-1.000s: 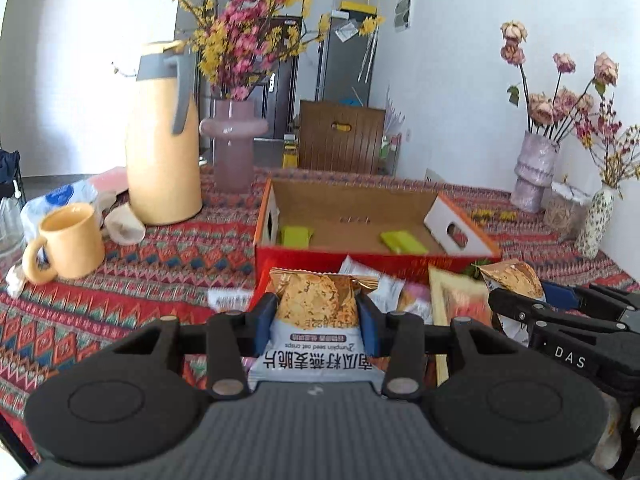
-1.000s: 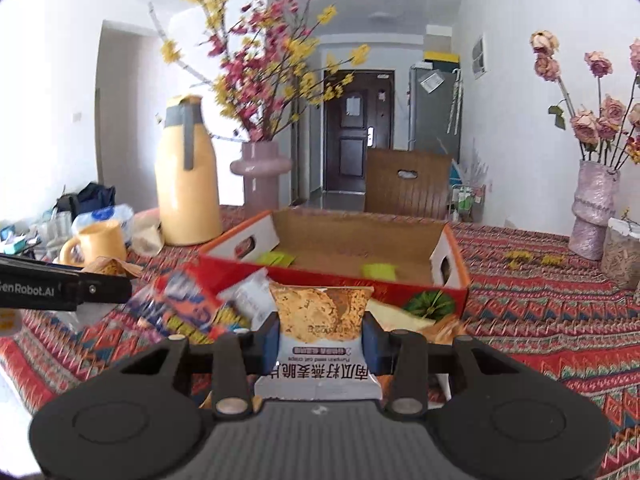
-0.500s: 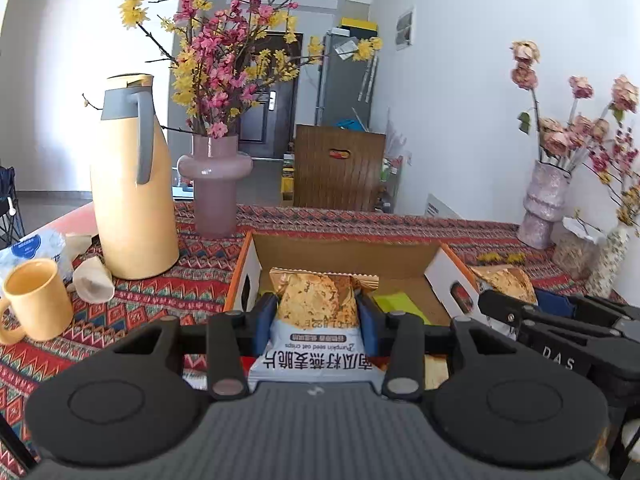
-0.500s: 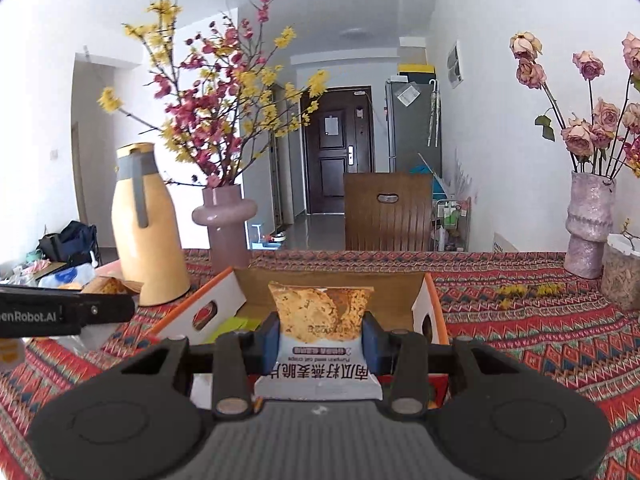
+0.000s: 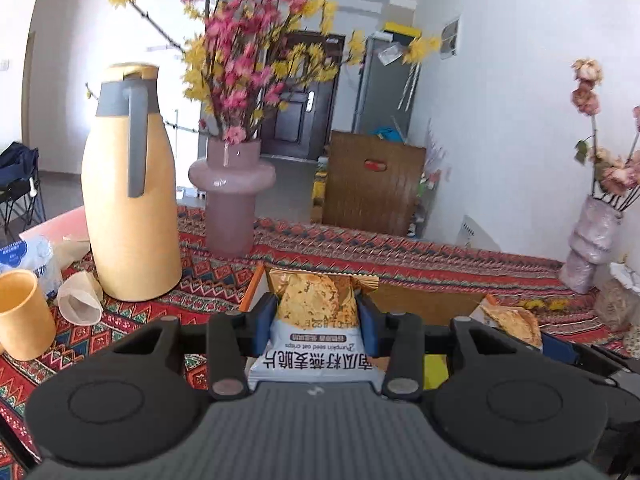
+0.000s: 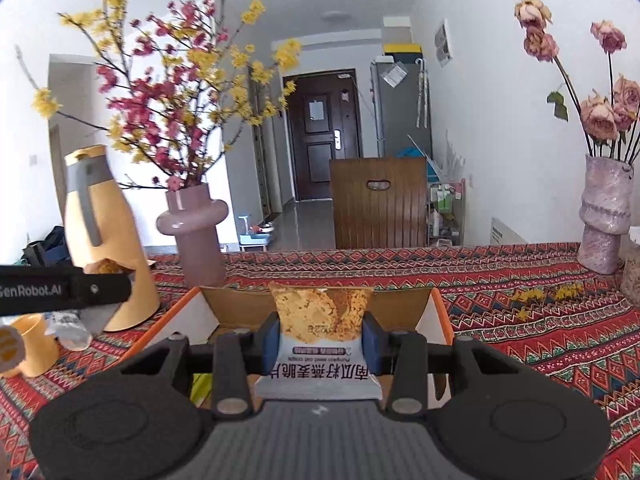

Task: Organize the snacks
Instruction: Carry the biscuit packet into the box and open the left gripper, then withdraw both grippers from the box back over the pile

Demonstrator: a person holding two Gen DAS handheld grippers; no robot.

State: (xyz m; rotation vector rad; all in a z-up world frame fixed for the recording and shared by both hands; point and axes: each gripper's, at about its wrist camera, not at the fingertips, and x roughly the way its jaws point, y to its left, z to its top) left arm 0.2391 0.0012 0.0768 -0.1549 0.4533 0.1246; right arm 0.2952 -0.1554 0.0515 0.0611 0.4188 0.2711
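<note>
1. One counter (image 6: pixel 520 280) under a patterned cloth is stretching ahead of both hand-held grippers.
2. One cardboard box (image 6: pixel 404 304) is sitting open just beyond the right hand-held gripper (image 6: pixel 320 338).
3. Two pumpkin seed oat crisp packets are showing: the left hand-held gripper (image 5: pixel 316 320) is clamping one packet (image 5: pixel 316 344), the right is clamping the other packet (image 6: pixel 320 332), above the box.
4. One yellow mug (image 5: pixel 22 312) is standing left of the left hand-held gripper.

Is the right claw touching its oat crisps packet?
Touching. The right wrist view shows the right claw with both blue pads pressed against the sides of the oat crisps packet.
</note>
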